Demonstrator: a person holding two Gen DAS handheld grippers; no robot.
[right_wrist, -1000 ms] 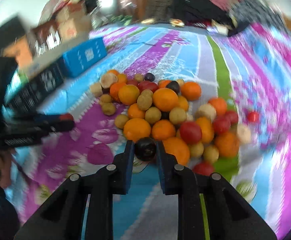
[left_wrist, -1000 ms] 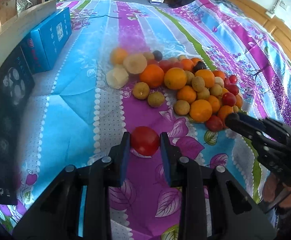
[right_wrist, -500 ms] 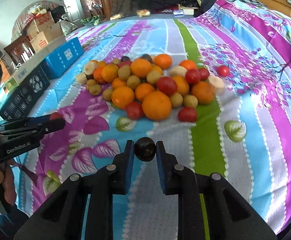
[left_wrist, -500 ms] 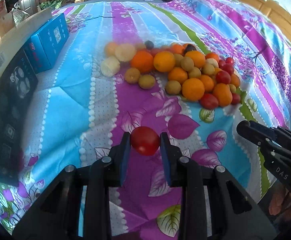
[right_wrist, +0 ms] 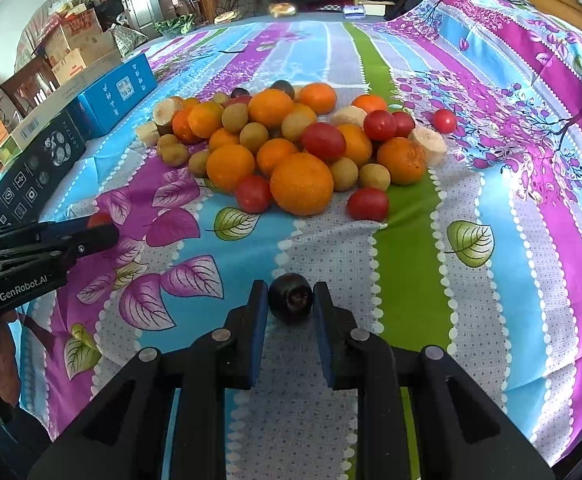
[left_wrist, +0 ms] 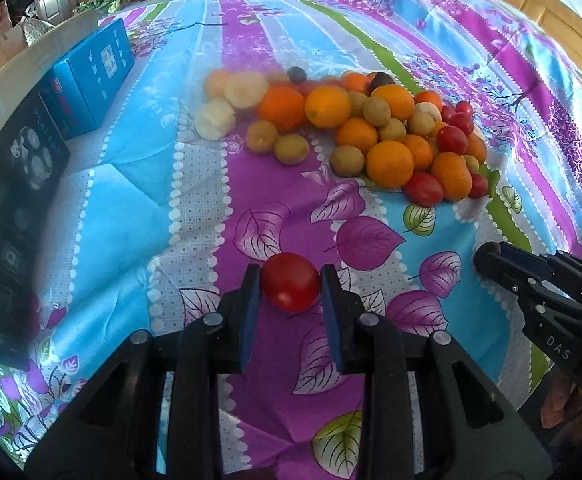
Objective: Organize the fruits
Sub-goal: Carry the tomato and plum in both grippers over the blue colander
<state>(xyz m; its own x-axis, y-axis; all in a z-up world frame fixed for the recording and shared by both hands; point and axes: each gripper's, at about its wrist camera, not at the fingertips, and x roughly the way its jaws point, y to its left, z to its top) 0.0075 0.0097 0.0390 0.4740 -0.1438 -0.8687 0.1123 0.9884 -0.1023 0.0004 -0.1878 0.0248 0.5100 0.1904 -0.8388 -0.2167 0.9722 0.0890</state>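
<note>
A pile of fruit [left_wrist: 371, 120] lies on the flowered bedspread: oranges, brown kiwis, red tomatoes, dark plums and pale peeled pieces. It also shows in the right wrist view [right_wrist: 291, 152]. My left gripper [left_wrist: 290, 282] is shut on a red tomato [left_wrist: 290, 282], held above the spread in front of the pile. My right gripper [right_wrist: 291, 298] is shut on a dark plum [right_wrist: 291, 298], also in front of the pile. The right gripper shows at the right of the left wrist view [left_wrist: 539, 280]; the left gripper shows at the left of the right wrist view [right_wrist: 47, 240].
A blue box [left_wrist: 91, 76] and a black box [left_wrist: 11, 184] lie along the left edge of the bed, also seen in the right wrist view [right_wrist: 119, 92]. Cardboard boxes [right_wrist: 75, 48] stand beyond them. Clothes and small items lie at the bed's far end.
Both grippers have drawn back from the pile toward the near edge of the bed, each still holding its fruit. The pile now sits farther away.
</note>
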